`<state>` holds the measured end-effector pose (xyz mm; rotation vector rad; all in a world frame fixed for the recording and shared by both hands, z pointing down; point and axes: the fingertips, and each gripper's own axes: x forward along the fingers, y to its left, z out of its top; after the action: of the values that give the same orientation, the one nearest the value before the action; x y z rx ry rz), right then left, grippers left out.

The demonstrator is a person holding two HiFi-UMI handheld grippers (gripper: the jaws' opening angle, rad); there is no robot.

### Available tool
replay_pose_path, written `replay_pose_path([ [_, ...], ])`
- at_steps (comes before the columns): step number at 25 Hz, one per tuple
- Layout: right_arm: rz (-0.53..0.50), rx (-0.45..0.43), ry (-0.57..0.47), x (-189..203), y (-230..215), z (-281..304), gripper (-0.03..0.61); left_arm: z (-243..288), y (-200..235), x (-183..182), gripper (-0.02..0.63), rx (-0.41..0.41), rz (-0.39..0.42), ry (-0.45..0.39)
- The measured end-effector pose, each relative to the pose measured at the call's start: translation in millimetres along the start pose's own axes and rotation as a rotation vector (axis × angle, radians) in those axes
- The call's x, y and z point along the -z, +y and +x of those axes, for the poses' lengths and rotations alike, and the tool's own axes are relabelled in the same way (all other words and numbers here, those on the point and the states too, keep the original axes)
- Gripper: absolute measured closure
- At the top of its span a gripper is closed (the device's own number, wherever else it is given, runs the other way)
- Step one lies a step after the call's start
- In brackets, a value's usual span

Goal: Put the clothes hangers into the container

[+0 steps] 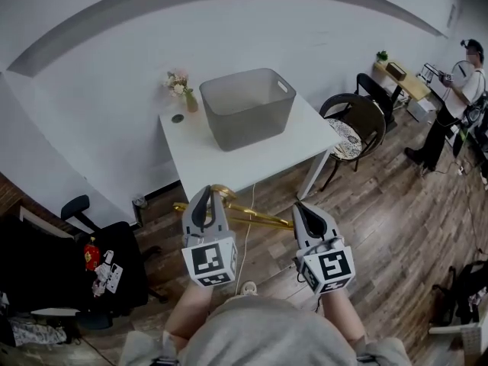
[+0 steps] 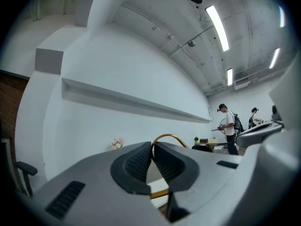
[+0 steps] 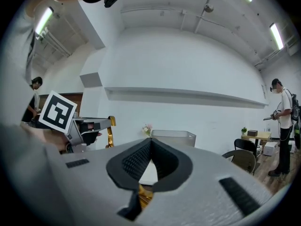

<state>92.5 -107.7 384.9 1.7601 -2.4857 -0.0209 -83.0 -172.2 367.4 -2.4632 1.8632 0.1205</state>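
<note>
No words or numbers readable anywhere, only black-and-white square code markers (image 1: 209, 261), on left tool (image 1: 206, 195) and right tool (image 1: 303, 207), lower centre.

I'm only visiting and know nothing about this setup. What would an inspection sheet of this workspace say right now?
Surface: white table against the wall.
Job's things: grey container on the table, looks empty; gold hanger held before the table, not yet in.
Clutter: flower vase and small round object at the table's far-left corner.
Tools: left tool shut on the hanger's hook; right tool shut, by the hanger's bar.
Cables: thin white cable drops from table to floor.
Surroundings: wooden floor, chairs, a person standing.
</note>
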Motion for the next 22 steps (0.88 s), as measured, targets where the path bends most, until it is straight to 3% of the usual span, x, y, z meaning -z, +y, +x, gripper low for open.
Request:
replay_pose_path([
  [5, 0.0, -0.003, 0.038, 1, -5, 31, 0.575, 30, 12, 7, 0.594, -0.002, 0.005, 0.003],
  [22, -0.004, 0.013, 0.002, -3, -24, 85, 0.575, 99, 28, 3, 0.594, 0.006, 0.018, -0.022],
])
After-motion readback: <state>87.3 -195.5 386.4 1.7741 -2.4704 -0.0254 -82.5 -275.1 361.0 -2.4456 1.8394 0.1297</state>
